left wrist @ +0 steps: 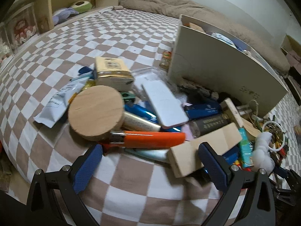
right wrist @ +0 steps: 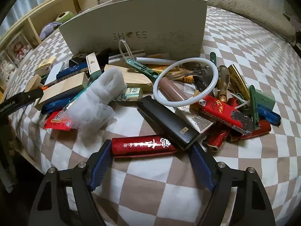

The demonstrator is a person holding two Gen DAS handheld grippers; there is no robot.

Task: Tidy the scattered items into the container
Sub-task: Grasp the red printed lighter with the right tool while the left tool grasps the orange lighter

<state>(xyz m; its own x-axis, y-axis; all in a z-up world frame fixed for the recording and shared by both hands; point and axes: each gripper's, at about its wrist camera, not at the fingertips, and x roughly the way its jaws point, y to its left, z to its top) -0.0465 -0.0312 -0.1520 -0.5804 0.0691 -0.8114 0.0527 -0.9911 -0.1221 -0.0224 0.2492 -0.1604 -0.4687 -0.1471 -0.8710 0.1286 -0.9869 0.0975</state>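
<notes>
The right gripper (right wrist: 151, 162) straddles a red tube (right wrist: 144, 145) that lies crosswise at the near edge of the pile on the checked bed (right wrist: 244, 169). The left pad is at the tube's left end and looks to touch it. The right pad sits near the other end, which is tucked under a black case (right wrist: 167, 118), so contact there cannot be seen. The jaws are half closed around the tube, but I cannot tell whether they have it firmly.

The tube looks like a stiff, glossy foil-wrapped cylinder, probably light. A slick round surface like that can roll or squirt out of flat pads. Held end to end as it is now, it may pivot or slip — a grip across its middle would be safer. The case resting on its right end will likely shift or tumble as the tube comes up.

The left gripper (left wrist: 150, 166) hangs open above the other side of the pile with nothing between its fingers. An orange knife (left wrist: 150, 140) and a wooden block (left wrist: 203, 150) lie just ahead of it, and a wooden disc (left wrist: 96, 111) sits beyond.

The container is the pale shoebox (right wrist: 135, 32), standing upright behind the clutter and touching it at the base. In the left view a few things already show over its rim. The tube still has to be lifted over the whole pile to reach it.
</notes>
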